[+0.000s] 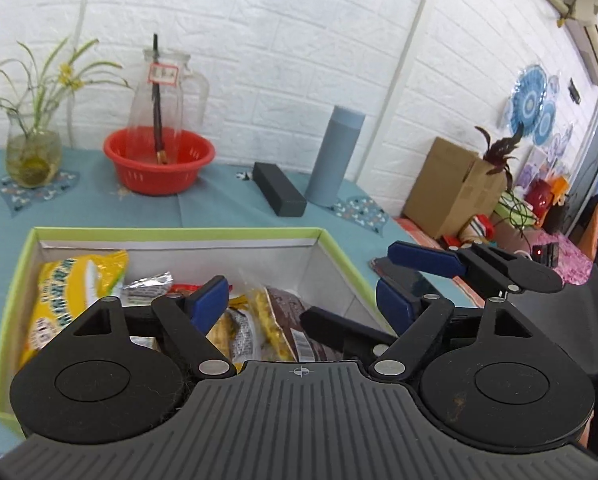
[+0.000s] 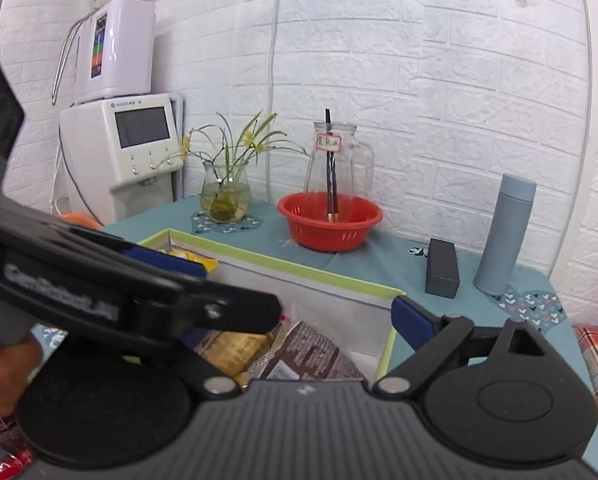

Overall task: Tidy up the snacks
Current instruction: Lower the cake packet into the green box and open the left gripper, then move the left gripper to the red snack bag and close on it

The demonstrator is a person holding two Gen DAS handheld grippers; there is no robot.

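A green-rimmed cardboard box (image 1: 179,233) sits on the teal tablecloth and holds several snack packets: a yellow bag (image 1: 73,292), a silver wrapper (image 1: 147,284), a clear yellow-snack packet (image 1: 259,328) and a brown packet (image 1: 291,316). My left gripper (image 1: 299,306) hangs open and empty over the box. My right gripper (image 2: 299,316) is open and empty above the box's right end (image 2: 339,278); the brown packet (image 2: 311,354) lies under it. The right gripper also shows at the right of the left wrist view (image 1: 415,276). The left gripper crosses the right wrist view (image 2: 139,296), hiding the right gripper's left finger.
Behind the box stand a red basket (image 1: 159,160) with a glass pitcher (image 1: 161,92), a flower vase (image 1: 31,156), a black case (image 1: 279,194) and a blue-grey flask (image 1: 335,156). A cardboard carton (image 1: 451,188) sits off the table's right. A white dispenser (image 2: 127,148) stands left.
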